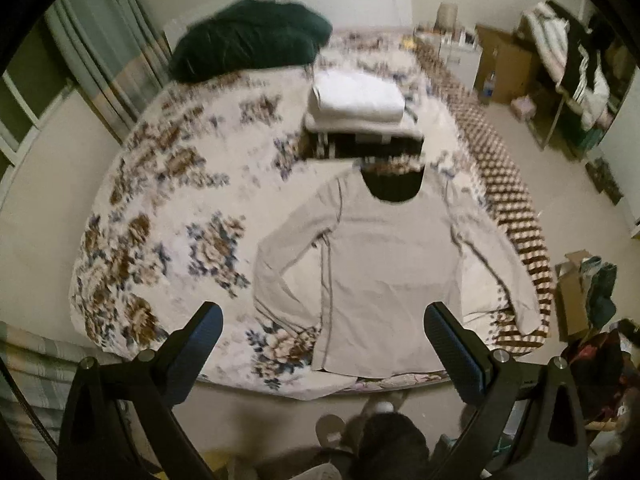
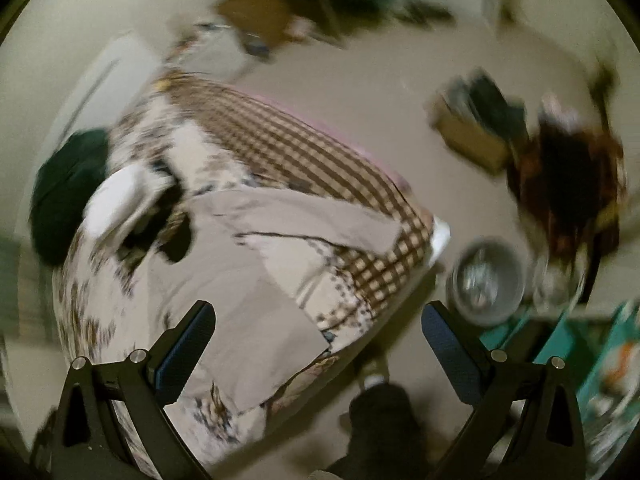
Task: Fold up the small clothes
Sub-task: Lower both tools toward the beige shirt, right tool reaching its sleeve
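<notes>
A light grey long-sleeved shirt (image 1: pixel 384 272) lies flat on the floral bedspread (image 1: pixel 168 208), collar away from me, sleeves spread to both sides. My left gripper (image 1: pixel 322 328) is open and empty, held above the shirt's hem near the bed's front edge. In the right wrist view the same shirt (image 2: pixel 224 272) shows blurred, its sleeve (image 2: pixel 304 216) reaching onto a brown checked cover (image 2: pixel 288 148). My right gripper (image 2: pixel 318 330) is open and empty above the bed's corner.
A stack of folded white and dark clothes (image 1: pixel 360 108) sits beyond the shirt's collar. A dark green pillow (image 1: pixel 248 40) lies at the head of the bed. Boxes (image 1: pixel 500 64), a clothes rack (image 1: pixel 572 64) and a metal bowl (image 2: pixel 488 284) stand on the floor to the right.
</notes>
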{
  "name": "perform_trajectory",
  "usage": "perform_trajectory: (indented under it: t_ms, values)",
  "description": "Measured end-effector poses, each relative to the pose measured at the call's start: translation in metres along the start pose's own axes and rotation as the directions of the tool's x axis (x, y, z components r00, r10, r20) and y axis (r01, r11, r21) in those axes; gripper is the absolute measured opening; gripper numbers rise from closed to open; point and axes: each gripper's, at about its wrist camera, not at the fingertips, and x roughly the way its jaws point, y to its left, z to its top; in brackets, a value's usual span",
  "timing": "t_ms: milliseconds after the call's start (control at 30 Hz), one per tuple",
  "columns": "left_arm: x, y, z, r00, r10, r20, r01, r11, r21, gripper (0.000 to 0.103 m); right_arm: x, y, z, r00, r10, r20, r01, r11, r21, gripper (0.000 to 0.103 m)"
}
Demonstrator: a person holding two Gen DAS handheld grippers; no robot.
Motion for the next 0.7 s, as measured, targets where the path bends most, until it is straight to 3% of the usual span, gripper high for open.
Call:
perform_trajectory:
  t_ms: [100,267,367,400,567,700]
  values:
    - [0.060,-0.026,0.005,0.997,0.028,-0.077,-0.026,0.999,0.020,0.103,0.087,-0.052,0.017,0.998,0.053,-0.040,-0.045,0.982,0.182,0.103]
    - [0.158,-0.056,0.005,0.977,0.014,-0.214,-0.015,1.000,-0.003,0.103,0.223,-0.113,0.022,0.992,0.125,-0.027,-0.101,0.894,0.437,0.103]
    - [0.211,-0.074,-0.001,0.965,0.018,-0.260,-0.020,1.000,-0.005,0.103,0.293,-0.133,0.005,0.977,0.213,-0.026,-0.157,0.792,0.590,0.103]
    - [0.227,-0.080,-0.003,0.963,0.022,-0.269,-0.023,1.000,-0.001,0.103,0.319,-0.139,-0.004,0.967,0.253,-0.011,-0.186,0.741,0.645,0.103]
    - [0.298,-0.109,-0.018,0.941,0.029,-0.339,-0.023,0.999,0.023,0.103,0.390,-0.143,-0.039,0.940,0.328,0.098,-0.277,0.563,0.779,0.103]
    - [0.339,-0.132,-0.025,0.937,0.032,-0.347,-0.004,0.997,0.080,0.103,0.427,-0.143,-0.053,0.934,0.302,0.192,-0.324,0.487,0.811,0.103]
